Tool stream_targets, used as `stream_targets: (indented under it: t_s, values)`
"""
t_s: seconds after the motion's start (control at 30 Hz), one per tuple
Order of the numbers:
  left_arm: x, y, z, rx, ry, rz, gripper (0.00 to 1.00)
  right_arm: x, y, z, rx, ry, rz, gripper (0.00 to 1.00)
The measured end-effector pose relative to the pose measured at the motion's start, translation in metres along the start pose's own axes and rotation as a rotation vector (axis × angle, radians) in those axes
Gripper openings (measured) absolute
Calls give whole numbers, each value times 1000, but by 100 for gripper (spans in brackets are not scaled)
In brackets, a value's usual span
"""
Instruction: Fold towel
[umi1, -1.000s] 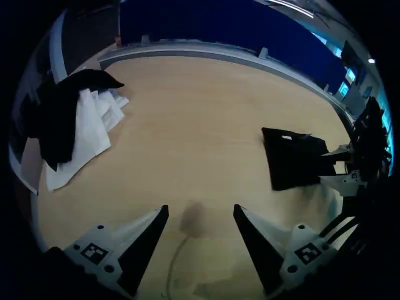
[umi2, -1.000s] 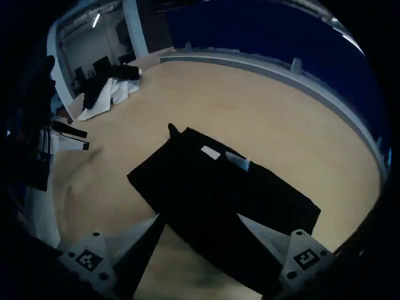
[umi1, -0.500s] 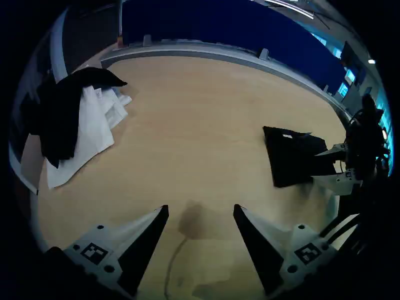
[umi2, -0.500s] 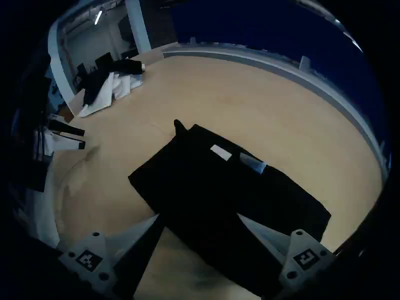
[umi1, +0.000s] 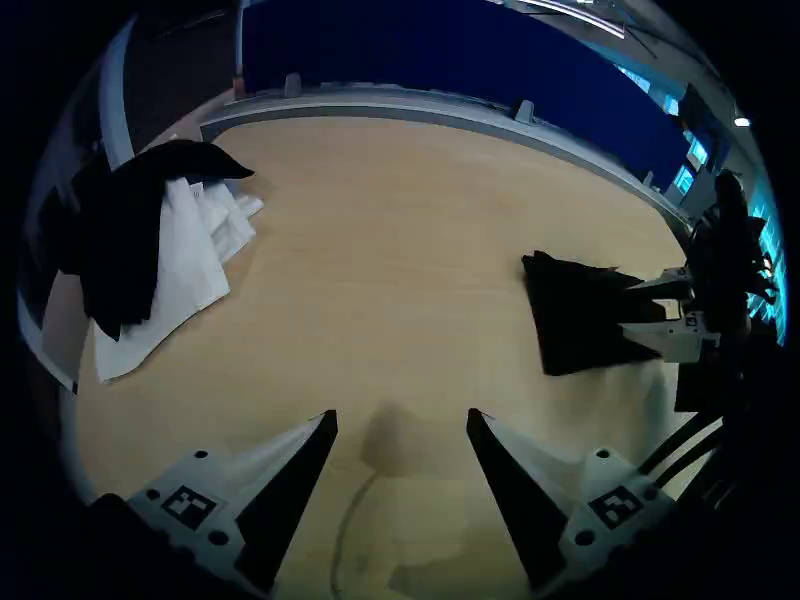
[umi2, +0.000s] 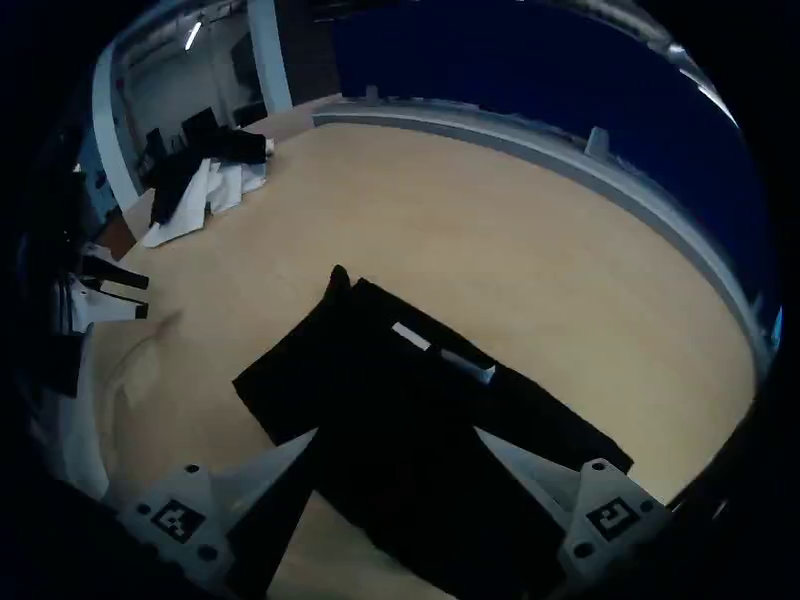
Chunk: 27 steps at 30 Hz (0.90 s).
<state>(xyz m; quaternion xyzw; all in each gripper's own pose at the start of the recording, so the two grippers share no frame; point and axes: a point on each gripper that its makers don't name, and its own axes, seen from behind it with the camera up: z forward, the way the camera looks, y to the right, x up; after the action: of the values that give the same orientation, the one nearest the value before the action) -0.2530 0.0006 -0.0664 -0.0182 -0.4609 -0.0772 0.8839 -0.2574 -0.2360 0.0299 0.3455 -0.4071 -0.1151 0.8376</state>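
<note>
Left gripper view: the left gripper (umi1: 400, 415) hangs released, fingers spread above the wooden table (umi1: 400, 250). The black towel (umi1: 580, 320) lies flat at far right, and a heap of cloths (umi1: 150, 240) sits at far left. Right gripper view: the right gripper (umi2: 397, 432) is also released, fingers wide apart, with the towel lying flat on the table between and beyond them.

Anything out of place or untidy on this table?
Mildly. The black towel by the open right gripper has a corner poking out at its far end, so edges aren't flush. A heap of black and white cloths lies crumpled at a corner of the table.
</note>
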Motion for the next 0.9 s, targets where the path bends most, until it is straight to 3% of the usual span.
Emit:
stream_targets:
  t_s: [0.67,0.9]
  values:
    - [-2,2,-5,-3,5,4,96,16,28,-4,-80,32,12,100]
    - [-3,6,-7,-6,5,7,96,16,27,-15,-73,44,17,100]
